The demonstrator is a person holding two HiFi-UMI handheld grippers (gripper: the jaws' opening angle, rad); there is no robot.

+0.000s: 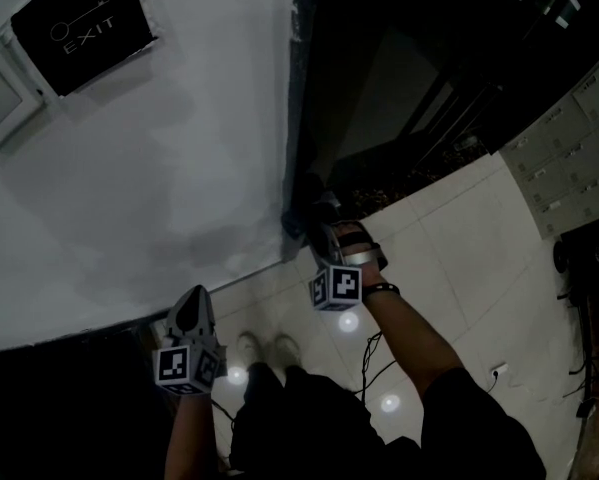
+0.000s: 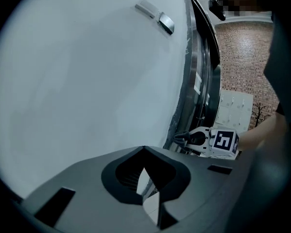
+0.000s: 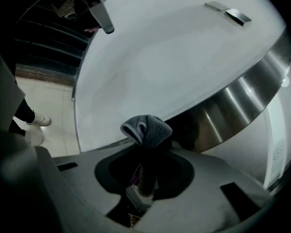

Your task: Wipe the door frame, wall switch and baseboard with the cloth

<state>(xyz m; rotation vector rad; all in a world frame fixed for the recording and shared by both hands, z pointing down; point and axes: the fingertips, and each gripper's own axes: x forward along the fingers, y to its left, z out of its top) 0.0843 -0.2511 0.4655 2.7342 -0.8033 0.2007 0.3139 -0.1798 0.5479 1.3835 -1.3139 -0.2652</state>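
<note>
Presently: right gripper (image 3: 144, 171), jaws pinching the grey cloth (image 3: 147, 129); cloth at foot of metal door frame (image 3: 242, 101); left gripper (image 2: 146, 186), jaws pressed together, nothing between, facing white wall (image 2: 87, 81).

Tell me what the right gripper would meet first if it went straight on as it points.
The right gripper holds the cloth in its claw; that would probably touch the metal door frame first, near the wall. Depth is unclear.
</note>
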